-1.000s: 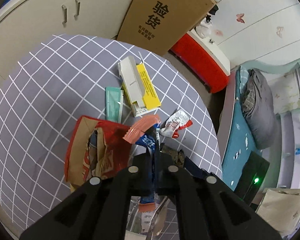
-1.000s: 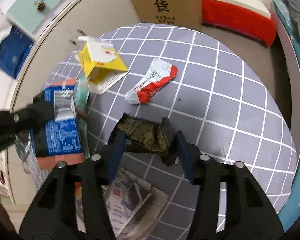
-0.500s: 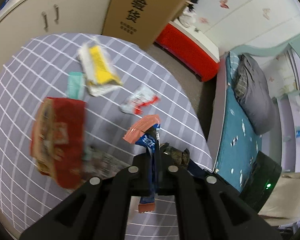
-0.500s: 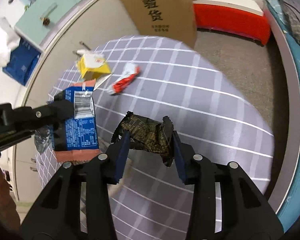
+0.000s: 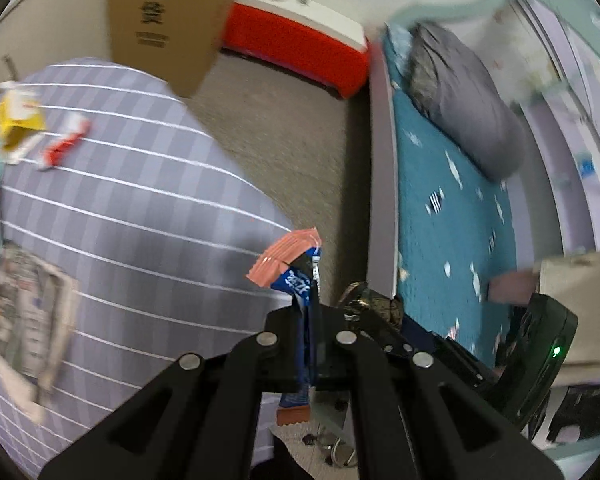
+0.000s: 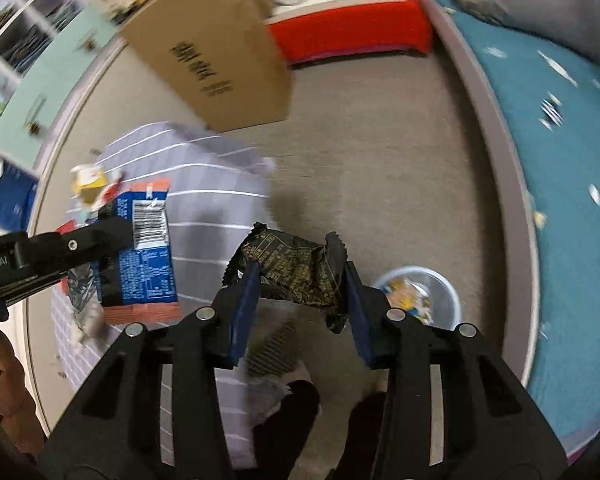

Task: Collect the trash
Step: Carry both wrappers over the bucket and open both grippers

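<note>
Right wrist view: dark crumpled wrapper [image 6: 296, 272] was clamped between the right gripper [image 6: 300, 280] fingers above the floor, near a bin [image 6: 456, 300]. Blue snack wrapper [image 5: 300, 292] was pinched in the left gripper [image 5: 308, 320], beside the table [image 5: 140, 200].

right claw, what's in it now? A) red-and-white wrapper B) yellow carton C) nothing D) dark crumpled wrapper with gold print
D: the right claw is clamped on the dark crumpled wrapper, its pads pressing both sides; the red-and-white wrapper and yellow carton lie on the table.
</note>
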### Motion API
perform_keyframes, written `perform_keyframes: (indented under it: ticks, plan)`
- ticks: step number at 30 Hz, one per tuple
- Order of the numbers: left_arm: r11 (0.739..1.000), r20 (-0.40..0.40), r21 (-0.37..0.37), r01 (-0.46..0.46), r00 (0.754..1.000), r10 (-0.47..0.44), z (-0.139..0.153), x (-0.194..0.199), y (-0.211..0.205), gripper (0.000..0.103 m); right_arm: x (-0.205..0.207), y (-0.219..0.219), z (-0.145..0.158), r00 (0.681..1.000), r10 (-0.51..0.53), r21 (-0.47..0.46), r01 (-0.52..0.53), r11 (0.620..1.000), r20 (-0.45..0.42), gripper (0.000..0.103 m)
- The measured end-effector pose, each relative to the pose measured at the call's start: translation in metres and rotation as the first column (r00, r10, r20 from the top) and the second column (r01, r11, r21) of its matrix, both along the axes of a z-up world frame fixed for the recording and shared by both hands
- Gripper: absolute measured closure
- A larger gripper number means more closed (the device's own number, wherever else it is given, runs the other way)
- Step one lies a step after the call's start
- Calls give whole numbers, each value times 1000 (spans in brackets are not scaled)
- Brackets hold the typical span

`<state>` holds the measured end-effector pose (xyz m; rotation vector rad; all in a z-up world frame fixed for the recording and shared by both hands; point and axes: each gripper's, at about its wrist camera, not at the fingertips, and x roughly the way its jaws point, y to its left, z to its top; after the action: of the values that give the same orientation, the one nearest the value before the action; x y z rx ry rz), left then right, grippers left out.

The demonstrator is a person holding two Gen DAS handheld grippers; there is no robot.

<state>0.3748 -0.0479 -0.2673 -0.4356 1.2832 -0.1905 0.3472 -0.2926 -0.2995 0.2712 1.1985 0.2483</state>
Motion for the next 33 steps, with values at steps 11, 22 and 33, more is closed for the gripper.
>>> perform_keyframes:
  ticks: [11,22,33]
  plan:
    - [979,-191,32,201,963,-192,-121,-13,-139,101,-51,-142,-73,958,-253,-22,253,967,-138,62]
    - [952,-390,57,300,885,-256,-303,-10,-207,101,-87,-197,-196,889,-381,-23,388,921,-253,62]
    - [948,-497,104,300,842,-212,-410,6,-237,45,-92,-207,-272,850,-427,-26,441,897,-309,62]
